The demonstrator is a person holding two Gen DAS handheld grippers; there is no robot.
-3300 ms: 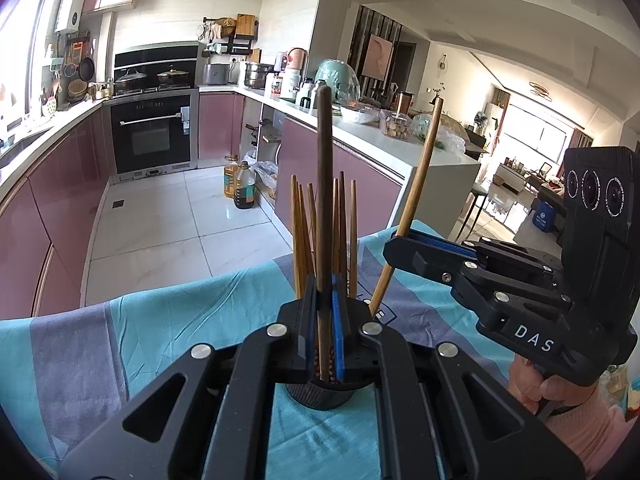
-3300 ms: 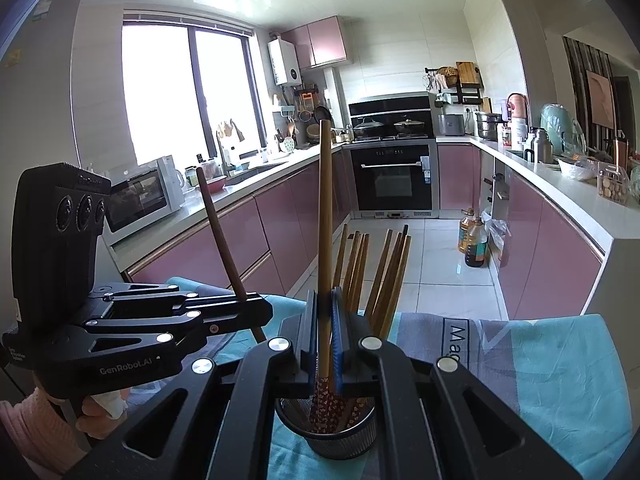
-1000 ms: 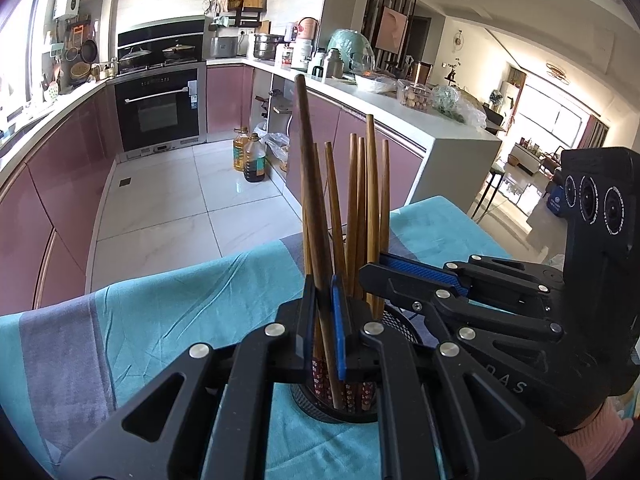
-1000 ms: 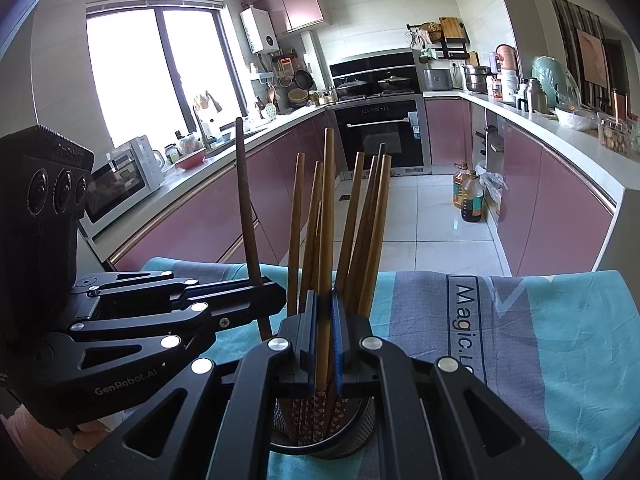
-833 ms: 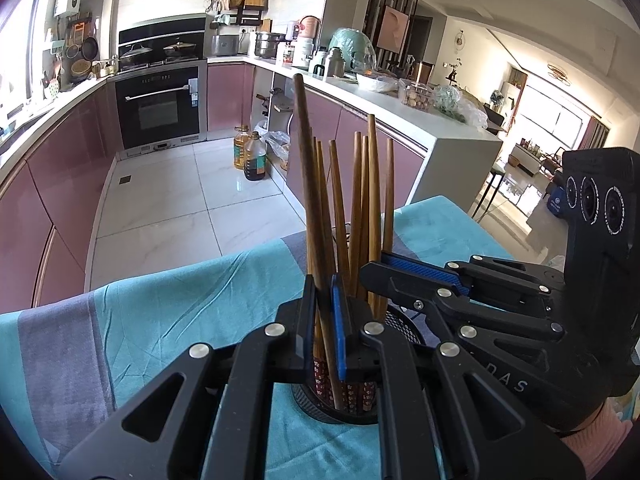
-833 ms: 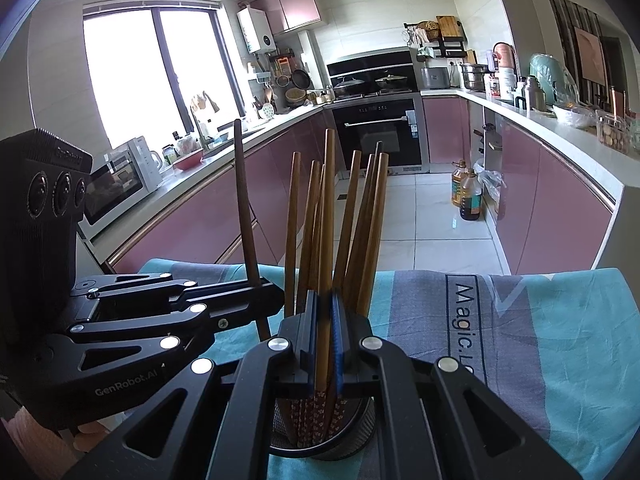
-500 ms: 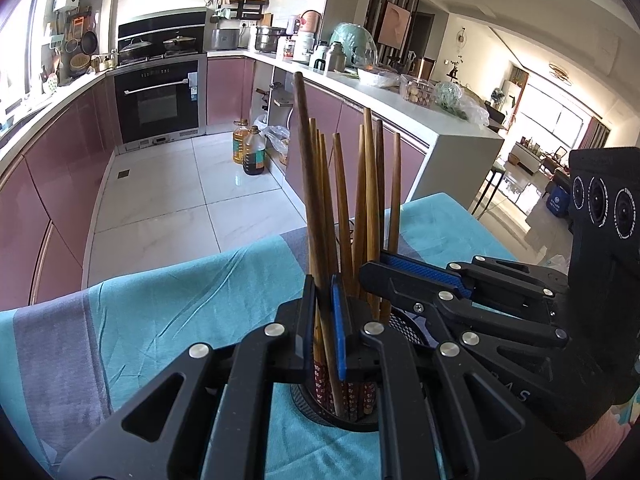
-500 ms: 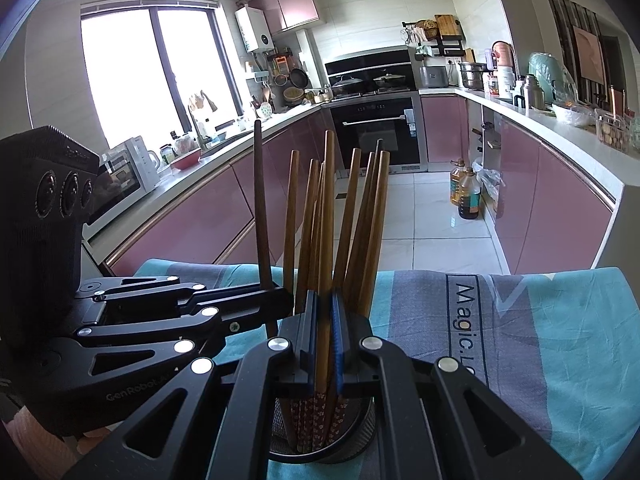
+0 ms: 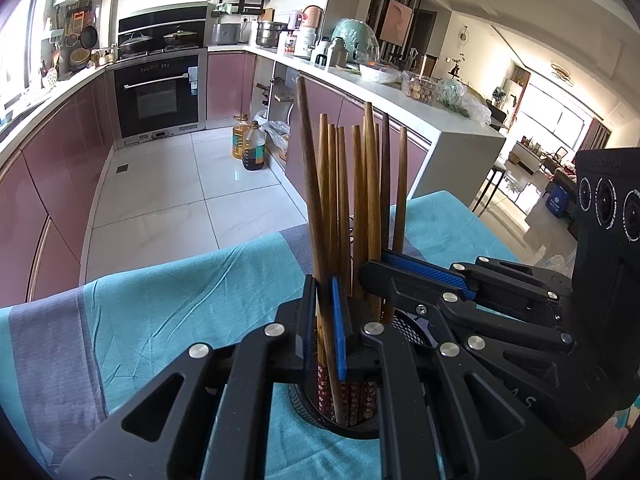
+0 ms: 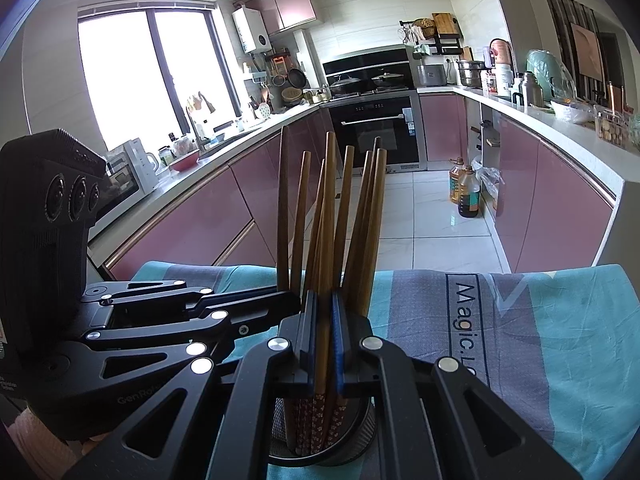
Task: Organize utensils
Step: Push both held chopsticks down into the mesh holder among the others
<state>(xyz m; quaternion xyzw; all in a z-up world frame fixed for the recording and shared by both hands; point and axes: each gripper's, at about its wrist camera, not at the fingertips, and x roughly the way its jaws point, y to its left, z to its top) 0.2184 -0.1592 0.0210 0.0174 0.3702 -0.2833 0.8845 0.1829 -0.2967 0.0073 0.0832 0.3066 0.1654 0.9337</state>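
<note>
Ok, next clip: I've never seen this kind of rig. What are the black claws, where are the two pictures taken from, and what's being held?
No robot here: a person carries a hand-held two-finger gripper in each hand, each with a wide-angle camera looking along its fingers. So each picture shows its own gripper at the bottom and the other one at the side. In the left view, the left gripper is shut on a dark chopstick; the right gripper comes in from the right. In the right view, the right gripper is shut on a lighter chopstick. Both chopsticks stand with their lower ends in a black mesh holder among other chopsticks, on a teal and grey cloth in a kitchen.
</note>
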